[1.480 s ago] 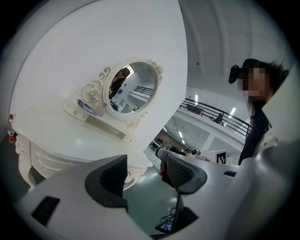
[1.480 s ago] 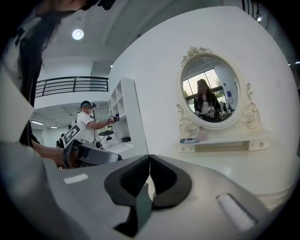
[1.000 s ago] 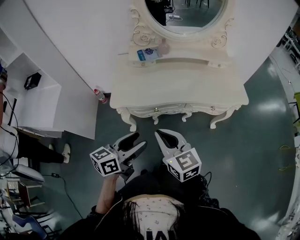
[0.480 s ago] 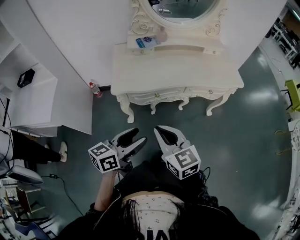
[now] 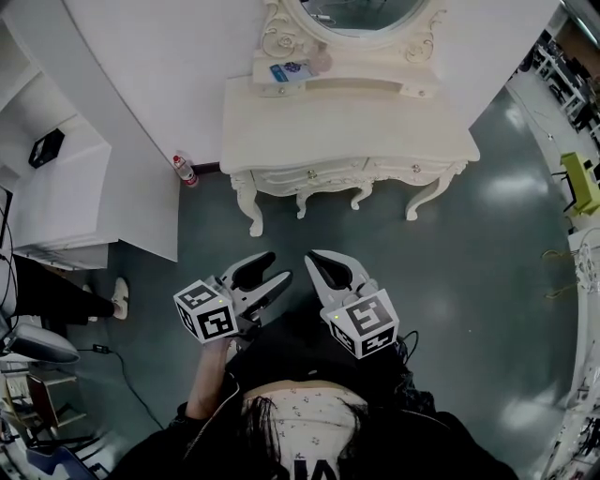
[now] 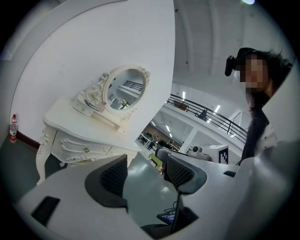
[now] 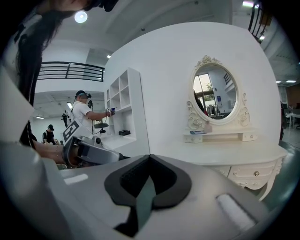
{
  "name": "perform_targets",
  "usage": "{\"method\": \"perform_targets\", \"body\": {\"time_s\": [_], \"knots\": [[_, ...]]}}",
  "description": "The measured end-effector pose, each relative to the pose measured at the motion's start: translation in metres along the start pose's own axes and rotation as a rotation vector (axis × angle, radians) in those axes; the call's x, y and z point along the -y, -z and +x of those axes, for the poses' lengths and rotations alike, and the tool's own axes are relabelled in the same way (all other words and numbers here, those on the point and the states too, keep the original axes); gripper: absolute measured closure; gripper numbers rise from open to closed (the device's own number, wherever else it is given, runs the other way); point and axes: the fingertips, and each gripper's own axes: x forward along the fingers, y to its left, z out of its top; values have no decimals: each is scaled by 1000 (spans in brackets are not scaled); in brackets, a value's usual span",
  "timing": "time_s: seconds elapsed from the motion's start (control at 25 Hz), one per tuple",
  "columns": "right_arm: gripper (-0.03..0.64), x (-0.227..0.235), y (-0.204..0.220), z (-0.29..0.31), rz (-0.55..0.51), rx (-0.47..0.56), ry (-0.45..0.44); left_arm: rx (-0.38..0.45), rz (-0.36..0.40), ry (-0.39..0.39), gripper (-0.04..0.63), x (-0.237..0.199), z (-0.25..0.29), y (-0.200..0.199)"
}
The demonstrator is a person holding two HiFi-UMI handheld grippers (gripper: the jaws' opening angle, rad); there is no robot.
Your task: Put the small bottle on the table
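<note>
The small bottle (image 5: 178, 170), clear with a red cap and label, stands on the floor by the wall, left of the white dressing table (image 5: 347, 122). It also shows far left in the left gripper view as the bottle (image 6: 13, 127). My left gripper (image 5: 277, 269) is held over the floor in front of the table, open, with nothing between its jaws (image 6: 145, 171). My right gripper (image 5: 316, 258) is beside it, shut and empty (image 7: 149, 161). Both are well short of the bottle and the table.
An oval mirror (image 5: 352, 9) and a shelf with a blue-and-white packet (image 5: 286, 72) sit at the table's back. A white shelf unit (image 5: 66, 187) with a black box (image 5: 45, 147) stands left. A person's shoe (image 5: 117, 298) is nearby, and a green chair (image 5: 581, 183) is far right.
The dressing table and bottle have slid up the head view, and the gap between the table legs and both grippers has grown a little. The jaws stand as before.
</note>
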Motion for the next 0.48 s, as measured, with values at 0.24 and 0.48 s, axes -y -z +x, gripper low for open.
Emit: {"method": "perform_targets", "body": {"time_s": [0.24, 0.48], "knots": [[607, -1, 2, -8, -13, -8, 20, 2, 9, 19, 331, 7, -1, 5], [607, -2, 5, -7, -16, -11, 22, -3, 30, 26, 331, 9, -2, 4]]}}
